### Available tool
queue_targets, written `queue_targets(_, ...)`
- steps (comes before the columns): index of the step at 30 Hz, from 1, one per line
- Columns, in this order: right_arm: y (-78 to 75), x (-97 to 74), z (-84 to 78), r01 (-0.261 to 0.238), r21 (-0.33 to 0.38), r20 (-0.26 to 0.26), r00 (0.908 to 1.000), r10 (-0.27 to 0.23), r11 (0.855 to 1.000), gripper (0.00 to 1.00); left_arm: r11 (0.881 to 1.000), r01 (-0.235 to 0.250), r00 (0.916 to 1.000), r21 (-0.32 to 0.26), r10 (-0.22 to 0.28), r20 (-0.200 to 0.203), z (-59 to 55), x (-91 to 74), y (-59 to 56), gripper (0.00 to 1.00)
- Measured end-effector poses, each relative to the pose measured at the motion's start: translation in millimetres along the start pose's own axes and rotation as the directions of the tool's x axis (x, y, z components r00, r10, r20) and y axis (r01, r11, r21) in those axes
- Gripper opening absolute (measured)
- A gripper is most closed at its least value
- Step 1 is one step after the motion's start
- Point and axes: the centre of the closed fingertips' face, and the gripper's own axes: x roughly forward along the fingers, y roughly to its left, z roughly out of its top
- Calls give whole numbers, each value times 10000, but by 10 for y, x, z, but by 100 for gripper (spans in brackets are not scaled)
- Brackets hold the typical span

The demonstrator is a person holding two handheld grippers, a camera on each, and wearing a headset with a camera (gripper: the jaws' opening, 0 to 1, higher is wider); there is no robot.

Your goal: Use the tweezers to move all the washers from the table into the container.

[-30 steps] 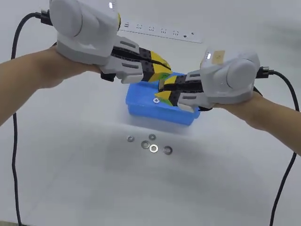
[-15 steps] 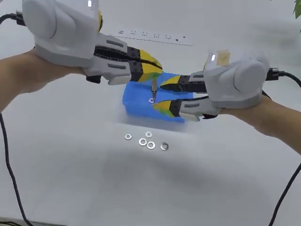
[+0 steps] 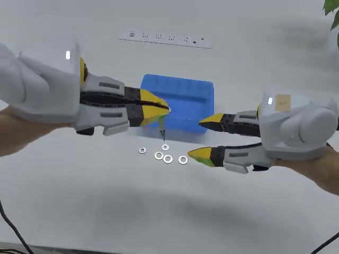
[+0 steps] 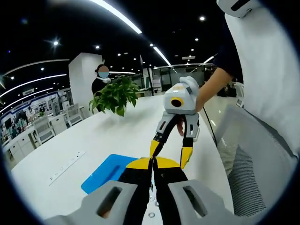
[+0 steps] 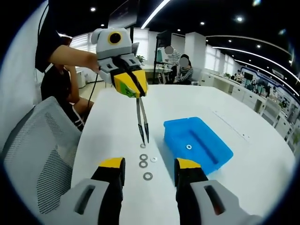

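My left gripper (image 3: 163, 109) is shut on metal tweezers (image 3: 162, 128), whose tips point down just above a loose group of several washers (image 3: 168, 159) on the white table. In the right gripper view the tweezers (image 5: 142, 123) hang from the left gripper (image 5: 133, 90), tips slightly apart and empty over the nearest washer (image 5: 143, 146). The blue container (image 3: 180, 98) stands just behind the washers, and one washer (image 5: 189, 146) lies inside it. My right gripper (image 3: 200, 138) is open and empty, right of the washers. The left gripper view shows my left gripper (image 4: 152, 162) and the right gripper (image 4: 169, 149) facing it.
A white power strip (image 3: 165, 39) lies beyond the container near the table's far side. A green plant (image 4: 112, 96) stands on the table further off, and people sit in the background. Cables trail from both grippers.
The left gripper has drawn the tweezers back from above the container to just over the washers on the table. The right gripper has moved right and away from the container.
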Motion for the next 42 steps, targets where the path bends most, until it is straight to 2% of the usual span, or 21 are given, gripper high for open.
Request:
queue_targets(2,28,-13,-41,144,96,-13,9999,-144,9999,52,10000,-45,10000,43,45,-47,-49,-14,-9,5)
queue_targets(5,70,-34,-89,241,176,46,9997,-241,9996,58,9999,-56,10000,-117,55,-18,-93,-27,-8,5)
queue_targets(8,116,-44,-170,335,134,-212,9992,-332,9993,69,9998,-22,10000,-202,23,19,-118,-4,-28,5)
queue_targets(9,138,-47,-187,272,237,-253,9993,-266,9993,73,9998,11,10000,-223,-10,25,-129,8,-30,5)
queue_targets(10,214,-45,-199,-38,707,-255,9997,56,9975,79,9995,109,9999,-304,-109,27,-146,35,-55,5)
queue_targets(12,316,-42,-190,-333,1440,36,9994,331,9890,89,9995,160,9999,-270,-161,-45,-179,72,-72,5)
queue_targets(15,403,-33,-287,-424,1320,-358,9982,475,9903,100,9993,232,9997,-304,-236,-119,-229,118,-75,5)
queue_targets(17,479,-46,-372,-585,1147,-707,9953,669,9917,100,9992,285,9996,-284,-286,-42,-227,149,-95,5)
queue_targets(21,530,-71,-459,-634,1183,-903,9931,743,9910,100,9981,525,9985,-317,-529,-121,-274,198,-132,5)
queue_targets(30,485,-92,-491,-499,1576,-822,9946,634,9862,100,9967,719,9967,-381,-733,-362,-381,275,-197,5)
queue_targets(36,500,-68,-494,-624,1645,-824,9936,767,9844,99,9963,718,9967,-463,-735,-354,-391,293,-204,5)
queue_targets(42,521,-47,-486,-706,1651,-826,9929,851,9838,99,9964,785,9944,-329,-806,-677,-464,308,-240,5)
